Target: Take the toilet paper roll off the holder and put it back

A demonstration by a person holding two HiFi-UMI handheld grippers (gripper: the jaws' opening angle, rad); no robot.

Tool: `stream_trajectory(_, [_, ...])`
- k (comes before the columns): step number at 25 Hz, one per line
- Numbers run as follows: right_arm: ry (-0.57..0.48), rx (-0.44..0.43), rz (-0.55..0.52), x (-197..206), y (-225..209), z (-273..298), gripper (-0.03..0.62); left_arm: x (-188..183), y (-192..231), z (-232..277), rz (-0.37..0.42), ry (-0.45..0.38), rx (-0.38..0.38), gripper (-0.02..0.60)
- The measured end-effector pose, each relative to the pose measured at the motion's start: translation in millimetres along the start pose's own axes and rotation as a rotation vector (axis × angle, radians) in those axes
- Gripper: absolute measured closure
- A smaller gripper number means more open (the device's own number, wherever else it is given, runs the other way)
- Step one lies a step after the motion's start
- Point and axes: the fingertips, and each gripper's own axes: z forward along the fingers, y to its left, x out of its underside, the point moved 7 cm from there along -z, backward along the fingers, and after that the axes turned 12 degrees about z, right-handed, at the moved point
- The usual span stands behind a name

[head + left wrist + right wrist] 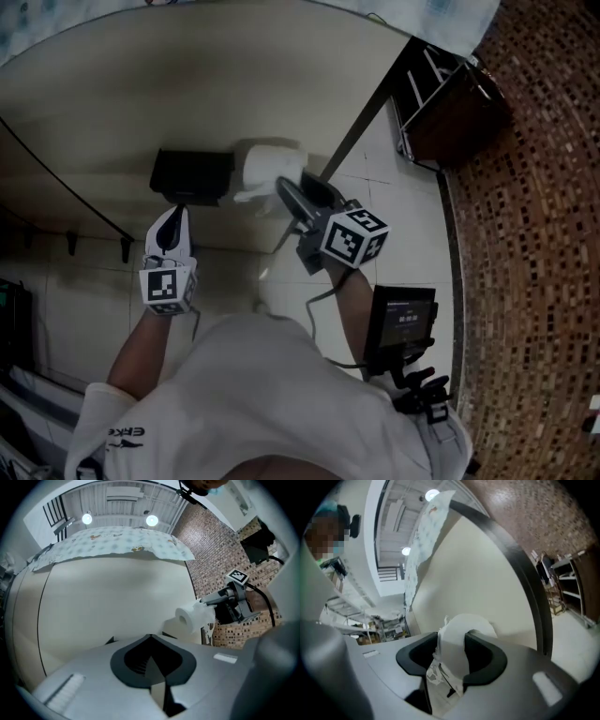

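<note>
The white toilet paper roll (270, 171) is beside the right end of the black holder (192, 175) on the cream wall. My right gripper (284, 190) is shut on the toilet paper roll (465, 626), with a loose torn sheet hanging between the jaws of my right gripper (452, 652). In the left gripper view the roll (188, 617) shows its hollow core end, held clear of the wall by the right gripper (224, 600). My left gripper (174, 223) is shut and empty just below the holder. The left gripper (151, 640) hides most of the holder in its own view.
A dark diagonal bar (361, 117) runs along the wall to the right of the roll. A brown rack (452, 105) stands at the upper right beside mosaic flooring (534, 262). A thin black cable (66, 187) crosses the wall at left. A black device (403, 323) hangs at the person's side.
</note>
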Motion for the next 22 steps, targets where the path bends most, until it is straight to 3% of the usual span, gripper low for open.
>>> stream_trajectory(7, [-0.064,-0.03,0.262,26,-26,-15,0.412,7,1,1,-0.001,0.021,0.004,0.58])
stream_trajectory(16, [-0.064,-0.047,0.394,45,-49,-2,0.419,13,7,2,0.018,0.057,0.001,0.58])
stream_trajectory(22, [-0.036,-0.045,0.451,60,-57,0,0.419,39,18,-3,0.016,0.127,-0.023,0.58])
